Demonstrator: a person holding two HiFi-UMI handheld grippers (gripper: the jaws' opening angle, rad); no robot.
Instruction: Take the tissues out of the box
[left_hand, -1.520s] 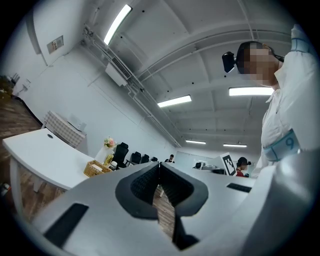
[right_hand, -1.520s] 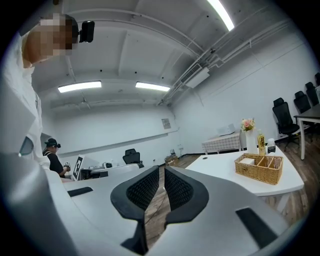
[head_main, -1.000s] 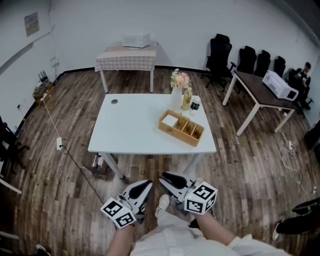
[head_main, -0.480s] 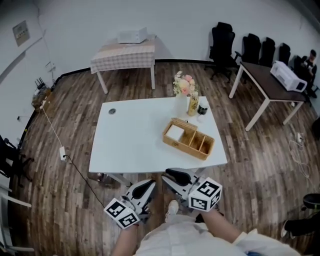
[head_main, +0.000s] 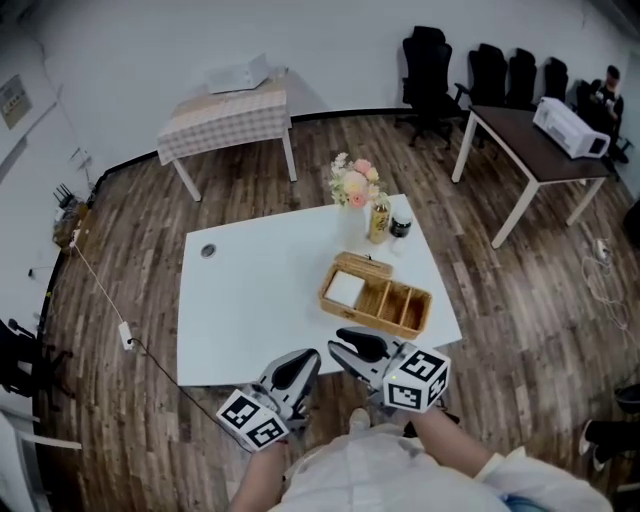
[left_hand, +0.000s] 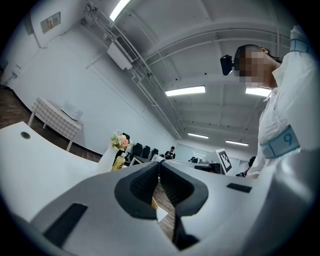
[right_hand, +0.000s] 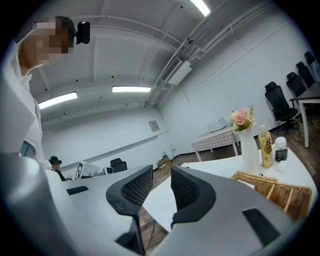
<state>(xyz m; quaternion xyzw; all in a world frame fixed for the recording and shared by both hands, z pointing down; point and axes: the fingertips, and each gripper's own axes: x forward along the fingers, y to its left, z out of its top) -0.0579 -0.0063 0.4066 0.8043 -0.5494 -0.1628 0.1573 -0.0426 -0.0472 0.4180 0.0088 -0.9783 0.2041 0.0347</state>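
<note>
A woven box (head_main: 376, 296) with several compartments stands on the white table (head_main: 250, 300), right of centre. White tissues (head_main: 343, 289) fill its left compartment. Both grippers hover over the floor just short of the table's near edge, pointing at it. My left gripper (head_main: 304, 359) has its pads touching, with nothing between them (left_hand: 159, 167). My right gripper (head_main: 346, 346) shows a narrow gap between its pads (right_hand: 161, 177) and holds nothing. In the right gripper view the box (right_hand: 272, 190) lies ahead to the right.
Behind the box stand a vase of flowers (head_main: 352, 185), a yellow bottle (head_main: 378, 220) and a small dark jar (head_main: 401, 225). A cable (head_main: 110, 300) runs across the wooden floor on the left. Other tables and black chairs (head_main: 430, 70) stand farther back.
The view has moved closer to the white table, which now lies lower in the picture. Both grippers have come up to its near edge. Their jaws look unchanged.
</note>
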